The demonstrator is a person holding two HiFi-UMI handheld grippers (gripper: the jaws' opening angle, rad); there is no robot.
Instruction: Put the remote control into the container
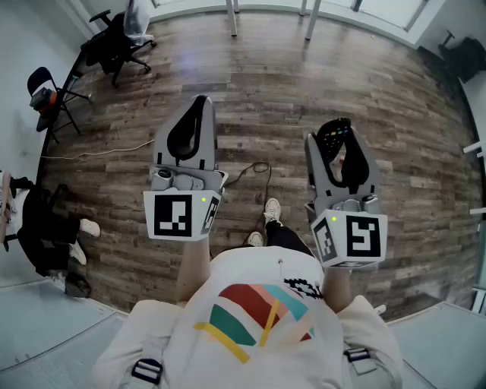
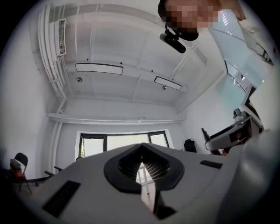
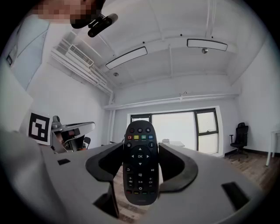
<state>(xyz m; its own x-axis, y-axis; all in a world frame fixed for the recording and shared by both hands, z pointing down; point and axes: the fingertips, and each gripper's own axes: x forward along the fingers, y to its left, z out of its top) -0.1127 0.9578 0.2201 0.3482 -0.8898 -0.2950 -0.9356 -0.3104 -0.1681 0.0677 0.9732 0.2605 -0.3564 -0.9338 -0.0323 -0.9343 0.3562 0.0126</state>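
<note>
Both grippers are held up in the air over a wooden floor [image 1: 304,83]. A black remote control [image 3: 140,164] with coloured buttons stands upright between the jaws of my right gripper [image 3: 141,153], and its pads press on both long sides. In the head view the remote control [image 1: 332,135] shows inside the right gripper [image 1: 338,148]. My left gripper [image 1: 199,105] is raised beside it, jaws together with nothing between them. In the left gripper view the left gripper [image 2: 141,153] has its tips touching. No container shows in any view.
A black office chair [image 1: 114,42] and a folding chair [image 1: 47,87] stand at the far left. A cable [image 1: 99,152] trails over the floor. Table legs [image 1: 231,19] rise at the top. A person in black [image 1: 45,228] is at the left edge.
</note>
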